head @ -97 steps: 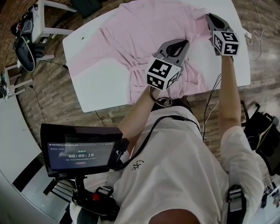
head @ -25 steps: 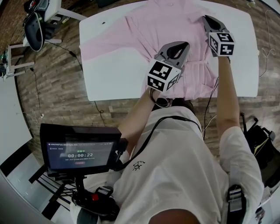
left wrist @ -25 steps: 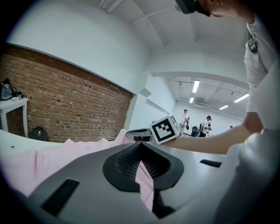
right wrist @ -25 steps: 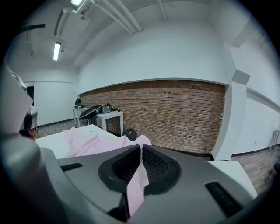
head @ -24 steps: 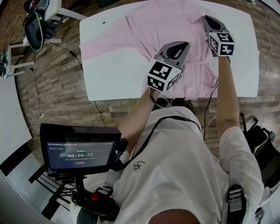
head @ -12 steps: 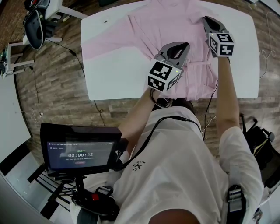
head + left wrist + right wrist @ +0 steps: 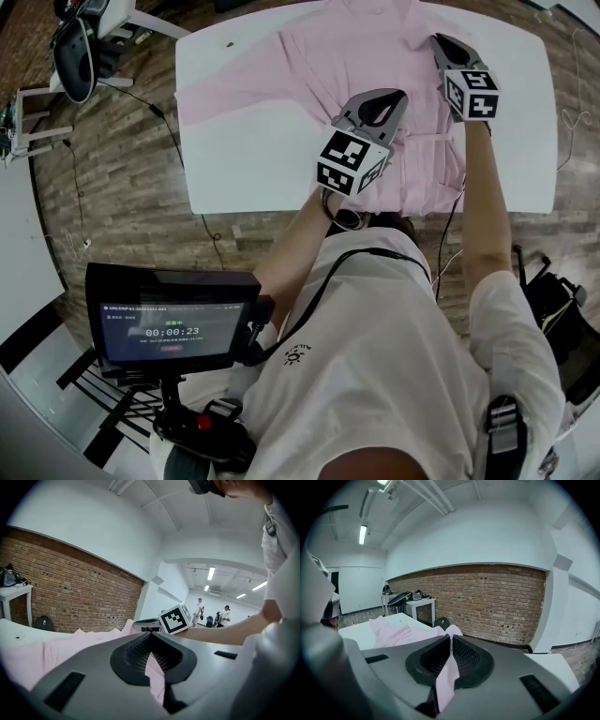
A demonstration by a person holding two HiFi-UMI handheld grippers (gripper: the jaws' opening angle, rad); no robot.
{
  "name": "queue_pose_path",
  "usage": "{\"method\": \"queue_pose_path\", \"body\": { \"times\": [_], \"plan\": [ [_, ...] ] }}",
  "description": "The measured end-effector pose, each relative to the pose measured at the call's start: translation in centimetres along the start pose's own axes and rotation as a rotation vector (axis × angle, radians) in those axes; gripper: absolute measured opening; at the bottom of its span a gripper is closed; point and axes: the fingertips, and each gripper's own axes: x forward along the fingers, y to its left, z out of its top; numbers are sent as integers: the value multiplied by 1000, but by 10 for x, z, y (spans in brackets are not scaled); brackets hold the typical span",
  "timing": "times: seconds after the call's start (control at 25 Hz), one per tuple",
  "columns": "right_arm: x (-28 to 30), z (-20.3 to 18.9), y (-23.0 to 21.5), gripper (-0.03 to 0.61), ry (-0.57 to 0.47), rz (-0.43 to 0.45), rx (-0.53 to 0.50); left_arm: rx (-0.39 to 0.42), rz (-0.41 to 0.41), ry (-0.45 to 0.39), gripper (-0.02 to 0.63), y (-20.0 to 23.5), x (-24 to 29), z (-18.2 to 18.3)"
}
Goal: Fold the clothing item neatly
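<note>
A pink shirt [image 7: 356, 52] lies spread on the white table [image 7: 234, 169], with one sleeve stretched out to the left. My left gripper [image 7: 382, 105] sits over the shirt's lower middle and is shut on a fold of pink fabric [image 7: 153, 667]. My right gripper [image 7: 442, 47] is further back at the shirt's right side, also shut on pink cloth [image 7: 447, 670]. The right gripper's marker cube [image 7: 176, 618] shows just ahead in the left gripper view. The rest of the shirt [image 7: 396, 632] lies flat behind the jaws.
A monitor [image 7: 173, 328] on a body rig hangs below the table's near edge. A small white side table with gear [image 7: 75, 52] stands on the wooden floor at the far left. Cables [image 7: 450, 234] trail by the table's right front. A brick wall [image 7: 487, 602] stands behind.
Both grippers keep their grip on the cloth and hardly move over the last second. The table and shirt have drifted slightly right in the head view.
</note>
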Motion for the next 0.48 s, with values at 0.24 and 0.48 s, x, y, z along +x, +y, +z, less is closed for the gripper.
{"method": "queue_pose_path", "body": {
  "times": [0.24,0.48],
  "plan": [
    [6,-1,11,23,4,18,-4,-6,10,1,3,3,-4,-3],
    [15,-2,23,23,2,36,2,-7,22,4,3,8,-8,-6]
  ]
}}
